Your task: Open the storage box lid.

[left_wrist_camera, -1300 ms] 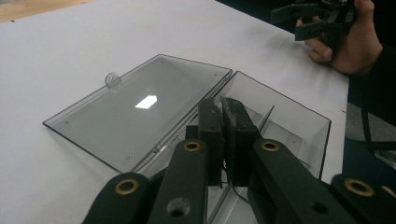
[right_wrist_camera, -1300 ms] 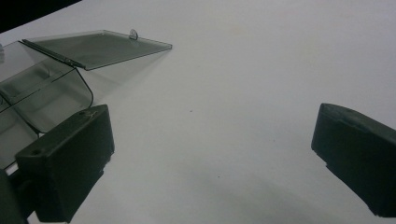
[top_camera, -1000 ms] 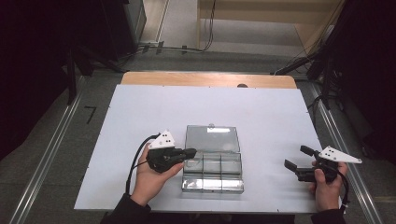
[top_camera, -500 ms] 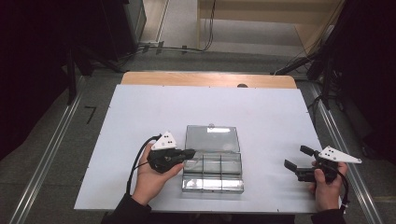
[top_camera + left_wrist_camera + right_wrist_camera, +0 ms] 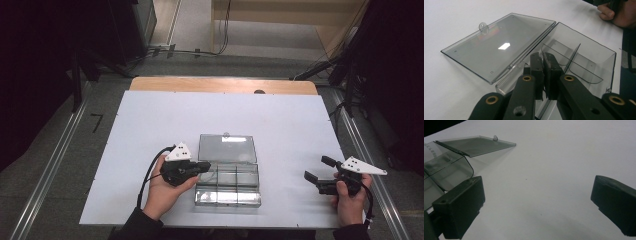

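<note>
While it lies open mid-table, the one clear rectangular plastic box [image 5: 228,176] has thin dividers; the left gripper [image 5: 204,165], jaws together, touches its left edge, the right gripper [image 5: 317,175], jaws apart, sits well right.

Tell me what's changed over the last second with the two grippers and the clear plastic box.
Nothing visibly changed. The left gripper stays at the left end of the clear plastic box with its jaws shut, the lid still lies open flat on the table, and the right gripper still rests to the right, jaws open and holding nothing.
</note>
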The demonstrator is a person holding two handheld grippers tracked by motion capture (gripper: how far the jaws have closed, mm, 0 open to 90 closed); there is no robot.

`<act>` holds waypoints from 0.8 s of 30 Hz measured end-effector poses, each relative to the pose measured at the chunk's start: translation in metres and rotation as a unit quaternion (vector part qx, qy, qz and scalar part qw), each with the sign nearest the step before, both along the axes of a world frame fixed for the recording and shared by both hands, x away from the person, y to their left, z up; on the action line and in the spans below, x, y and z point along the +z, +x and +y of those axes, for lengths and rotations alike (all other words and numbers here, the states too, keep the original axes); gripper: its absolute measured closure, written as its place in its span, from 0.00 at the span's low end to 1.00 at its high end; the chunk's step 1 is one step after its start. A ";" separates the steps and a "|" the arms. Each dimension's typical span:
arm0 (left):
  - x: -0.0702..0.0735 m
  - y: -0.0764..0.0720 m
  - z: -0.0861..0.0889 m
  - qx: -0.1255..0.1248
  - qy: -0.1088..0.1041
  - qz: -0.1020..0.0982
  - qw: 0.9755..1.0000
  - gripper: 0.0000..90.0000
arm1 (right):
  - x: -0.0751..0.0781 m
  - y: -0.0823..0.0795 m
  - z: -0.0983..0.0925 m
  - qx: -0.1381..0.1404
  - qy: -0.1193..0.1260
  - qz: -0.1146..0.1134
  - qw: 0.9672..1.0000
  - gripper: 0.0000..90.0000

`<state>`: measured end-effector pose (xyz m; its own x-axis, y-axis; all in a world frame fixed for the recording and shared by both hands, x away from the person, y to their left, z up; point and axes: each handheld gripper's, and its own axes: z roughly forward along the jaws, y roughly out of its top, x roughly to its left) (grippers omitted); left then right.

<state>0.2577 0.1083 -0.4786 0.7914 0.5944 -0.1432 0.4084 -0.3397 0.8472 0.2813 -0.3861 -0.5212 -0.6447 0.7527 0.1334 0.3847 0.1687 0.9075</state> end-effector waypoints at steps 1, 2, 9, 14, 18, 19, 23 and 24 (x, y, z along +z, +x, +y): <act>-0.001 0.000 0.000 0.000 -0.003 0.001 1.000 0.97 | 0.000 0.000 0.000 0.000 -0.001 0.000 1.000 0.00; -0.001 0.001 0.000 0.000 -0.003 0.001 1.000 0.97 | 0.000 0.000 0.000 0.000 -0.001 -0.001 1.000 0.00; -0.005 0.003 -0.001 -0.011 -0.010 0.018 1.000 0.97 | 0.000 0.000 0.000 0.000 -0.001 0.000 1.000 0.00; -0.007 0.004 -0.003 -0.022 -0.014 0.025 0.999 0.95 | 0.000 0.000 0.000 0.000 0.000 0.000 1.000 0.00; -0.007 0.005 -0.002 -0.024 -0.025 0.029 0.999 0.86 | 0.000 0.000 0.000 0.000 -0.001 0.000 1.000 0.00; -0.007 0.005 -0.002 -0.027 -0.030 0.030 0.999 0.83 | 0.000 0.000 0.000 0.000 0.000 0.000 1.000 0.00; -0.007 0.006 -0.002 -0.025 -0.038 0.028 0.999 0.71 | 0.000 0.000 0.000 0.000 -0.001 0.000 1.000 0.00; -0.007 0.006 -0.002 -0.021 -0.039 0.028 0.999 0.67 | 0.000 0.000 0.000 0.000 -0.001 0.000 1.000 0.00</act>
<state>0.2638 0.1061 -0.4853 0.8053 0.5455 -0.2322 0.4425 -0.2925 0.8477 0.2813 -0.3860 -0.5212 -0.6453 0.7524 0.1320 0.3838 0.1699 0.9077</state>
